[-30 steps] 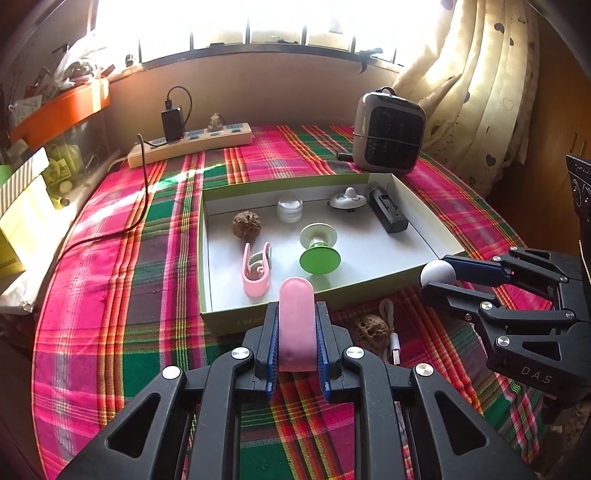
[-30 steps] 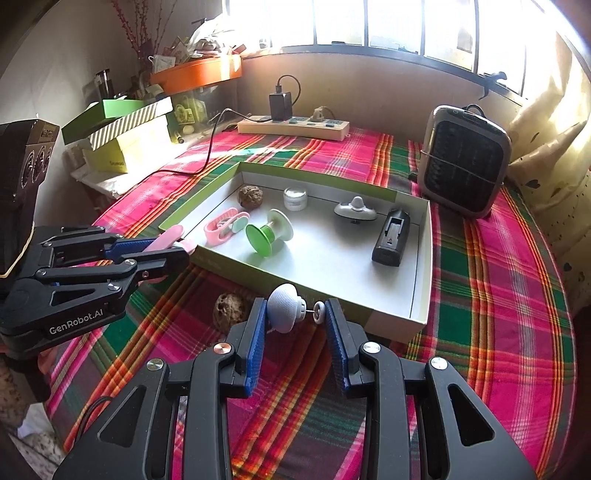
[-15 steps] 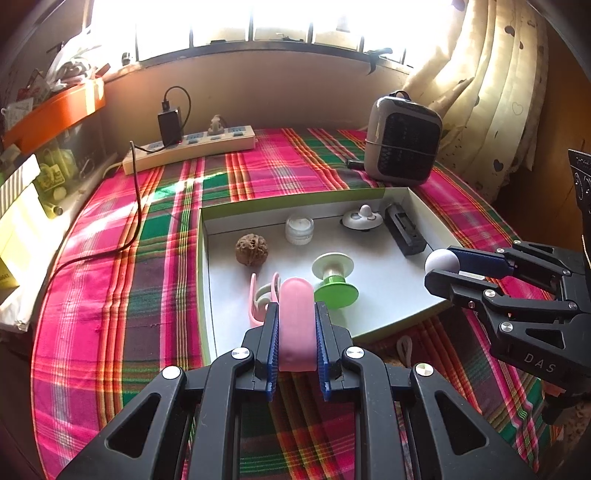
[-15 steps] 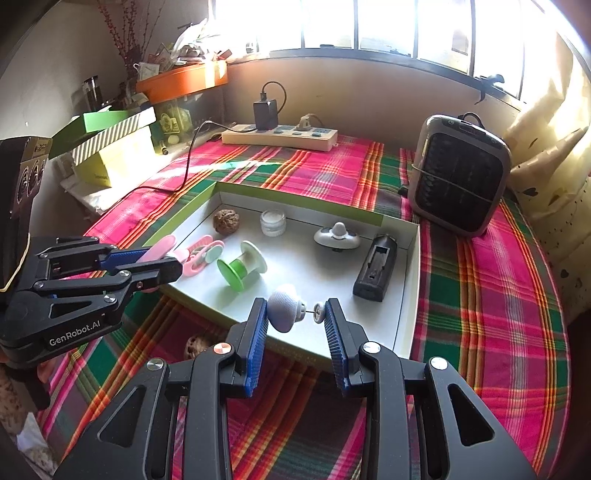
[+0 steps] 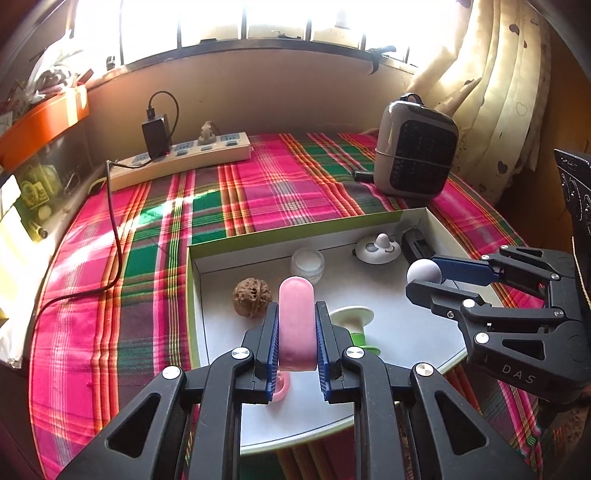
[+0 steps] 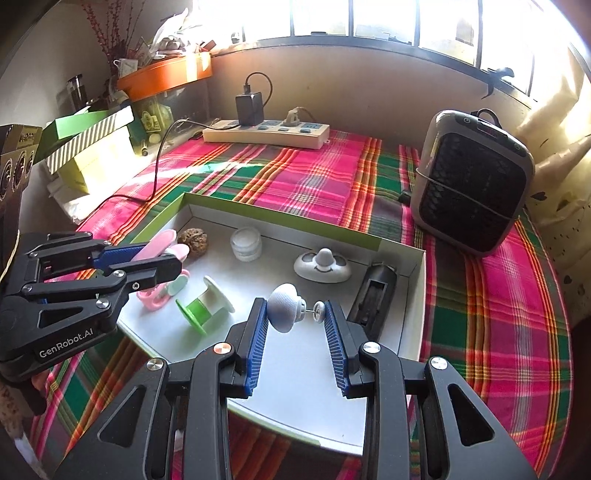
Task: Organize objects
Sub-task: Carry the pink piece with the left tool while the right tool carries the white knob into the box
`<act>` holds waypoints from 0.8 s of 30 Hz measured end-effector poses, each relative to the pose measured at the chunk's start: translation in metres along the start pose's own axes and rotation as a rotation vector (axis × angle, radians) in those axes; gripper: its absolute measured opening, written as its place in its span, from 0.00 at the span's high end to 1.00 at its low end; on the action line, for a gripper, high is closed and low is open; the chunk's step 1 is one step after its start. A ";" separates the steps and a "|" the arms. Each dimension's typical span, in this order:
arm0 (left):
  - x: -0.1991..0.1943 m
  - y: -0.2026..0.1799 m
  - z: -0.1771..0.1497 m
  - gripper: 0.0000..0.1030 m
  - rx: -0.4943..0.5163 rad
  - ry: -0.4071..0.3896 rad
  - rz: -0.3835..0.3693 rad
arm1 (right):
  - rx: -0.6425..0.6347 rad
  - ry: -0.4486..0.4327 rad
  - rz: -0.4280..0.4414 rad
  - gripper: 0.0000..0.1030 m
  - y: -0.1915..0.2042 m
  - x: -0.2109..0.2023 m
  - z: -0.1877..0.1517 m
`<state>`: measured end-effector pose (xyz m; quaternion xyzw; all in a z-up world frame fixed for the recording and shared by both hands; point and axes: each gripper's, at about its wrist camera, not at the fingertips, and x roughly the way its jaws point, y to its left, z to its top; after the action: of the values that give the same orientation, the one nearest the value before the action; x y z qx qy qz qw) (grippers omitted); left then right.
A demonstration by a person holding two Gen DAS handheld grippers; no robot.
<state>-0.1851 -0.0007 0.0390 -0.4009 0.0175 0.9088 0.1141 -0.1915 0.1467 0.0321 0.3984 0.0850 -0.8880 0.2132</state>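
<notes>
Over the open box (image 5: 255,240) (walnut (image 5: 252,297) and green spool (image 6: 203,306) inside), left tool (image 5: 296,334) pinches a pink oblong piece (image 5: 296,325), while right tool (image 6: 295,325) clamps a white knobbed piece (image 6: 286,308).

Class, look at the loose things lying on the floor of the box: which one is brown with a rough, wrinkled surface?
The walnut, in the box's far left corner. Every other loose item there is smooth plastic.

We see hard daylight from the blown-out window (image 5: 258,18), a sunlit streak across the plaid cloth (image 5: 173,206), dim warm corners, strong fisheye bending at edges, sharp focus throughout.
</notes>
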 end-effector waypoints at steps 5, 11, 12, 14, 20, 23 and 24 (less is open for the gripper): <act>0.011 0.002 0.006 0.85 0.002 0.012 -0.008 | 0.001 0.018 0.005 0.68 -0.003 0.011 0.003; 0.023 -0.002 0.010 0.85 0.020 0.027 -0.014 | -0.004 0.035 0.005 0.68 -0.003 0.021 0.006; 0.026 -0.002 0.010 0.85 0.021 0.030 -0.015 | -0.004 0.036 0.005 0.68 -0.003 0.022 0.007; 0.030 -0.002 0.010 0.85 0.024 0.043 -0.009 | -0.007 0.040 0.008 0.68 -0.004 0.024 0.008; 0.037 -0.003 0.011 0.84 0.032 0.055 -0.002 | -0.015 0.052 0.003 0.68 -0.004 0.030 0.008; 0.040 -0.002 0.010 0.84 0.031 0.063 0.000 | -0.020 0.057 0.002 0.68 -0.004 0.033 0.009; 0.041 -0.002 0.010 0.84 0.031 0.065 0.000 | -0.020 0.058 0.002 0.68 -0.004 0.033 0.009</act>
<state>-0.2189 0.0104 0.0159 -0.4282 0.0353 0.8950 0.1196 -0.2185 0.1369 0.0132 0.4217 0.0999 -0.8751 0.2155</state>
